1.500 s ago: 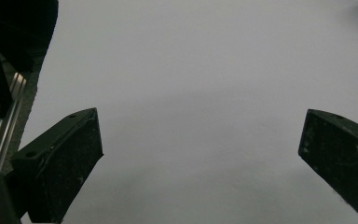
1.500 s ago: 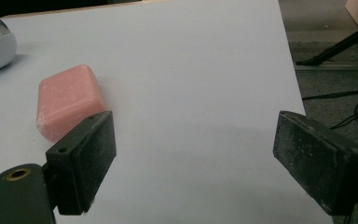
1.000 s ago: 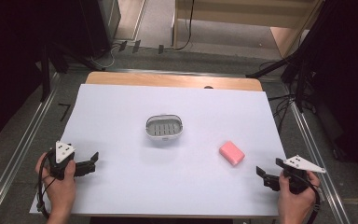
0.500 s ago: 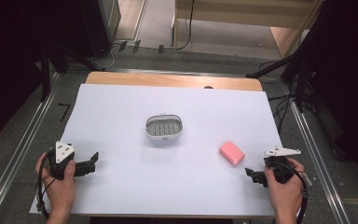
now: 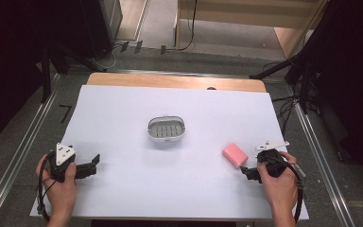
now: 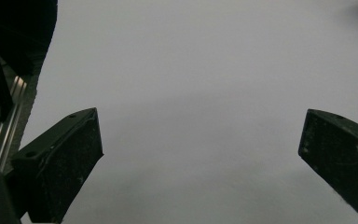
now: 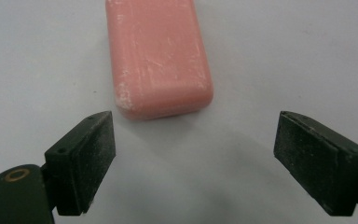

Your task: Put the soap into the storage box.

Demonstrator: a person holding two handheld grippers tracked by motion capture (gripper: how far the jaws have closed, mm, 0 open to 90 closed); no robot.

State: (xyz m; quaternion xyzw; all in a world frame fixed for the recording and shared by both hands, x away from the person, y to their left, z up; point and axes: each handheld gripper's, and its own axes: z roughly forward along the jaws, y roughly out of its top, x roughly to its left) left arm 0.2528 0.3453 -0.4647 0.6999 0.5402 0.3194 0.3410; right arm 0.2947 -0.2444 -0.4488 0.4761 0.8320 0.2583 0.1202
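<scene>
Right hand sits low near the table's front right, pointing the right gripper at the pink soap bar. Its jaws are spread wide, with the bar's near end just ahead of them, not touching. Left hand rests at the front left, left gripper aimed right, jaws also wide apart over bare white tabletop. Lots of free space all round. The grey soap dish sits mid-table, nothing in it, well apart from the soap.
</scene>
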